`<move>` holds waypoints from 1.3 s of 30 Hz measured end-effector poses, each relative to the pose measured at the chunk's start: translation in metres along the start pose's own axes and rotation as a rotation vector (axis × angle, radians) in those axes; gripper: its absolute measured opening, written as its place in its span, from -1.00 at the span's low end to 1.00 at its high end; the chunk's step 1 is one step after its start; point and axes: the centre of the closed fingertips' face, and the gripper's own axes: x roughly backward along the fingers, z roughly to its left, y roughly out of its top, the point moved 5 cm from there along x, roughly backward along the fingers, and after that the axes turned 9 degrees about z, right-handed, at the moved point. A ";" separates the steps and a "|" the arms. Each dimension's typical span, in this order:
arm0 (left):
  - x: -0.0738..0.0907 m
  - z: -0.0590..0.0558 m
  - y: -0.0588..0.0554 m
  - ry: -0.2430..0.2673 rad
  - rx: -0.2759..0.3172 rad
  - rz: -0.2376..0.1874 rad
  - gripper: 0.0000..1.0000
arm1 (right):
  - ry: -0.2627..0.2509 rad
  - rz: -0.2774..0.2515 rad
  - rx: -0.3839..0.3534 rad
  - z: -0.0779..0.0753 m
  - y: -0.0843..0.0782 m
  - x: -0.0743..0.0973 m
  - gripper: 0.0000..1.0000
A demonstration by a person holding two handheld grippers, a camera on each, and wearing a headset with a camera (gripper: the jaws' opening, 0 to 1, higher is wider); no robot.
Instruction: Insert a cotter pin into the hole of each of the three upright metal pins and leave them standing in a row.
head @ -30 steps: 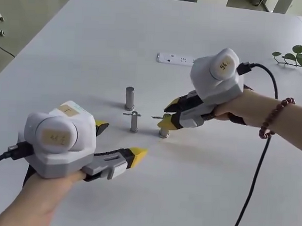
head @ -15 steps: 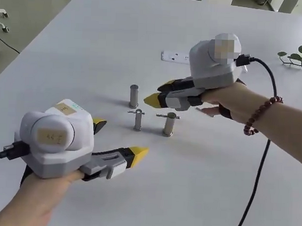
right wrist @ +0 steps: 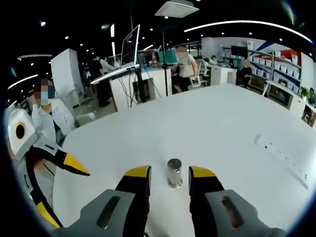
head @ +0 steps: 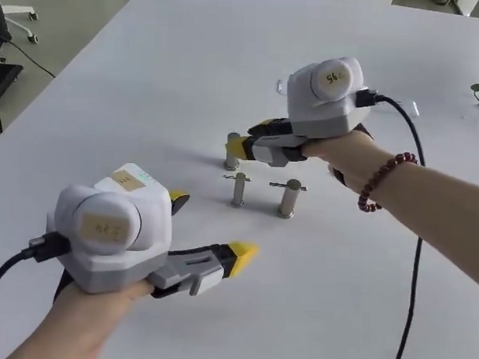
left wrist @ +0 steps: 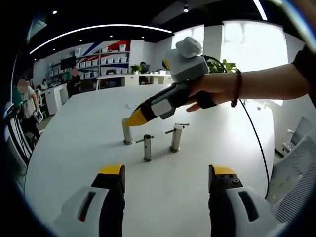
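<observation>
Metal pins are seen upright and close together on the white table (head: pixel 148 82). The right-hand pin (head: pixel 288 198) is crossed near its top by a cotter pin (head: pixel 289 183), and the middle pin (head: pixel 239 189) by a second cotter pin (head: pixel 237 177). The third pin (right wrist: pixel 174 173) is flanked by the jaws of the right gripper (head: pixel 247 138), which are parted on both sides of it. The left gripper (head: pixel 212 224) is held nearer to the person, well apart from the pins, its jaws spread wide with nothing grasped.
</observation>
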 end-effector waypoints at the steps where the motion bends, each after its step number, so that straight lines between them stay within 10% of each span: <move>1: 0.000 0.000 0.001 -0.006 0.006 -0.005 0.38 | 0.003 -0.001 -0.007 0.001 -0.001 -0.002 -0.50; 16: -0.008 0.000 0.002 -0.007 -0.006 0.008 0.37 | 0.014 0.038 0.012 -0.002 -0.004 -0.026 -0.74; 39: -0.006 0.002 0.009 -0.004 0.003 -0.029 0.34 | -0.021 0.050 0.055 0.003 -0.010 -0.014 -0.84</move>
